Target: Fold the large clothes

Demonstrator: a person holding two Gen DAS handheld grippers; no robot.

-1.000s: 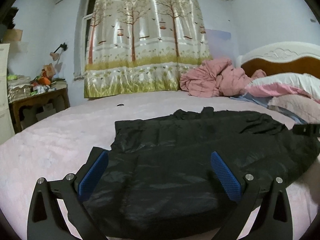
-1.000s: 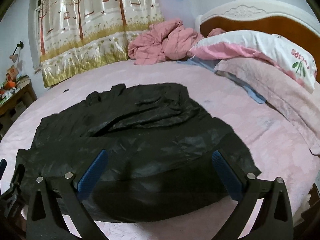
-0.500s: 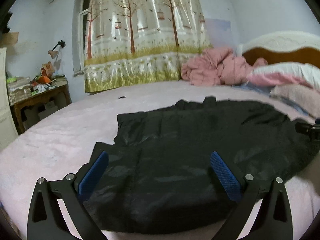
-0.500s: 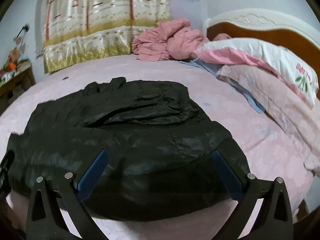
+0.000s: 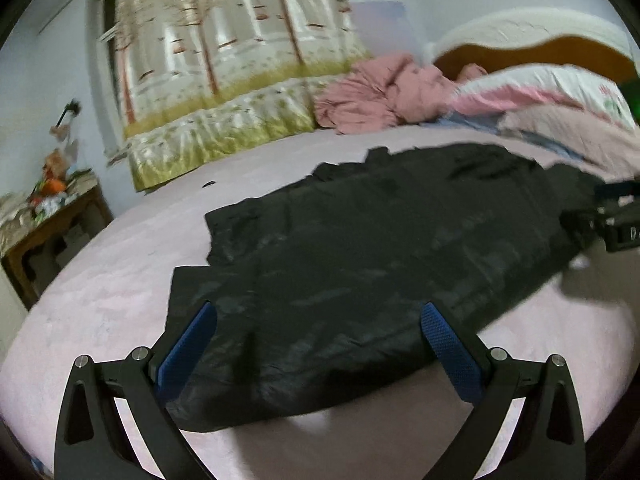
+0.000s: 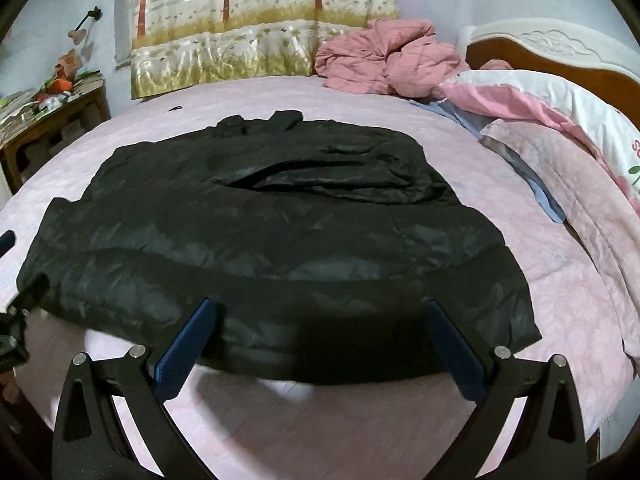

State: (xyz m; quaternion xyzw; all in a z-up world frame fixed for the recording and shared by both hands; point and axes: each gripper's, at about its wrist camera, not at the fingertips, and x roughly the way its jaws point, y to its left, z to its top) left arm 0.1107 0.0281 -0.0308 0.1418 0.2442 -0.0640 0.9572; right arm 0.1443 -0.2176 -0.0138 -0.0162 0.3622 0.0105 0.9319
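A large black padded jacket (image 5: 360,248) lies spread flat on the pink bed sheet (image 5: 104,304); the right wrist view shows the jacket (image 6: 280,232) with a sleeve folded across its upper part. My left gripper (image 5: 318,344) hovers open above the jacket's near hem, nothing between its blue pads. My right gripper (image 6: 320,344) is also open, above the near hem further right. The right gripper (image 5: 608,220) shows at the right edge of the left wrist view. Part of the left gripper (image 6: 12,320) shows at the left edge of the right wrist view.
A crumpled pink quilt (image 6: 384,56) and pillows (image 6: 560,112) lie at the headboard (image 6: 552,48) side. A wooden side table (image 6: 52,120) with clutter stands left of the bed. A tree-print curtain (image 6: 256,20) hangs behind. A small dark object (image 6: 176,108) lies on the sheet.
Both grippers have pulled back and risen from the jacket's near hem, so bare pink sheet now shows below it. The left wrist view has tilted. Both stay open.
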